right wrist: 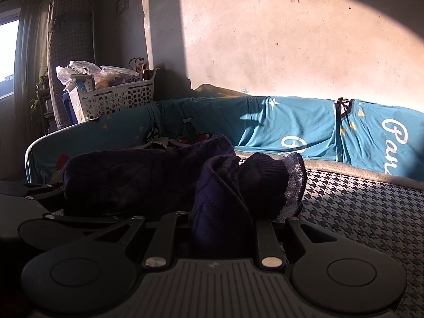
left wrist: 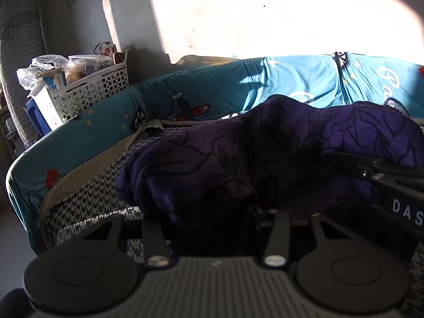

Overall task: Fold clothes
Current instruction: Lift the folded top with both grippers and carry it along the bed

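One purple garment [left wrist: 238, 159], bunched at frame centre. Two grippers: left gripper [left wrist: 214, 220] at lower centre, right gripper [right wrist: 222, 220] likewise in its own view. One white perforated basket [left wrist: 90, 92], upper left. One teal printed cover [left wrist: 291, 79] across mid frame. One houndstooth surface [right wrist: 357, 206], lower right.

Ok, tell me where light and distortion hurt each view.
Left wrist view: the sunlit wall is blown out white, while the purple garment falls into deep shadow near the gripper. Right wrist view: the wall looks orange, the garment nearly black; fisheye bends the teal bed rail.
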A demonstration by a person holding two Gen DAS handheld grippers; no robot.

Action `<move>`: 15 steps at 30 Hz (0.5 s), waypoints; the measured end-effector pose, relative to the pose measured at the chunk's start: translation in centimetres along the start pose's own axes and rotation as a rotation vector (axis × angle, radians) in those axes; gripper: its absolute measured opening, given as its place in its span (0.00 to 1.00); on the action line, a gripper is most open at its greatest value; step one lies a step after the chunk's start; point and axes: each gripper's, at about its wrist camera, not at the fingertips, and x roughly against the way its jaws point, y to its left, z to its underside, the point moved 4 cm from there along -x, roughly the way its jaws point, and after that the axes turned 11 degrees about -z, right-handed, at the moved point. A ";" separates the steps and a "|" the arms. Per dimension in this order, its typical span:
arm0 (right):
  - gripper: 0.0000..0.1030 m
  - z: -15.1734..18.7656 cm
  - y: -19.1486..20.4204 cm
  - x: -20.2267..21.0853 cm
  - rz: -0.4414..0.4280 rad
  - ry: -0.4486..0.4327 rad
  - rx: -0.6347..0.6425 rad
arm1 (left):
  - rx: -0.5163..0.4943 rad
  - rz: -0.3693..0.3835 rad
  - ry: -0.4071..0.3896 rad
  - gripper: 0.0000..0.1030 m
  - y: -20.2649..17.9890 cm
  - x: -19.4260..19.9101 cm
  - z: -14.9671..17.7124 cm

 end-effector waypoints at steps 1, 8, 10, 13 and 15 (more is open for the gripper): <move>0.18 0.0 0.2 -0.3 -0.001 0.002 0.003 | 0.002 -0.001 0.000 0.41 0.2 -0.2 0.0; 0.18 -0.2 1.0 -1.9 -0.012 0.007 0.015 | 0.013 -0.016 -0.009 0.41 1.8 -1.0 -0.1; 0.18 -0.2 1.3 -2.2 -0.014 0.007 0.022 | 0.017 -0.021 -0.012 0.41 2.2 -1.1 -0.1; 0.18 -0.4 1.6 -2.5 -0.018 0.005 0.026 | 0.022 -0.028 -0.019 0.41 2.5 -1.2 -0.2; 0.18 -0.5 1.9 -2.7 -0.019 0.002 0.028 | 0.024 -0.031 -0.023 0.41 2.6 -1.3 -0.2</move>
